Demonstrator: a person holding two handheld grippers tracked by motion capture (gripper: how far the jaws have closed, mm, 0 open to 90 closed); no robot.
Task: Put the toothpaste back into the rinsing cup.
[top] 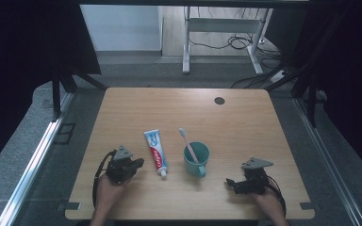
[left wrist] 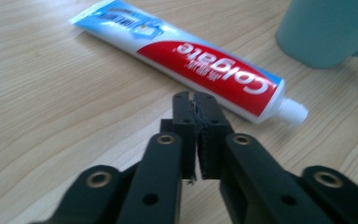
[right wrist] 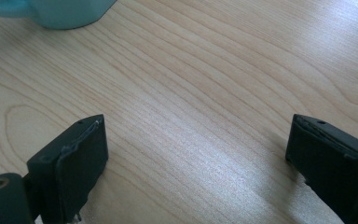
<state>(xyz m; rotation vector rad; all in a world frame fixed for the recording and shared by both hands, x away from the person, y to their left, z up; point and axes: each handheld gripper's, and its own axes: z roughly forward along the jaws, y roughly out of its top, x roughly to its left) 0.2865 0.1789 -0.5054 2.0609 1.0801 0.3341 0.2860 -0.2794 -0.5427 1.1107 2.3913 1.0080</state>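
Wooden table (top: 245, 122): left gripper (left wrist: 196, 100) pressed together, empty, just short of tube (left wrist: 182, 58); right gripper (right wrist: 196, 154) spread, empty, near cup (top: 196, 159).

A light wooden table (top: 245, 117) is carrying three things near its front middle: a Colgate toothpaste tube (top: 156, 152) is lying flat, and just right of it a teal mug (top: 196, 159) is standing upright, with a pink toothbrush (top: 187, 143) leaning inside it.
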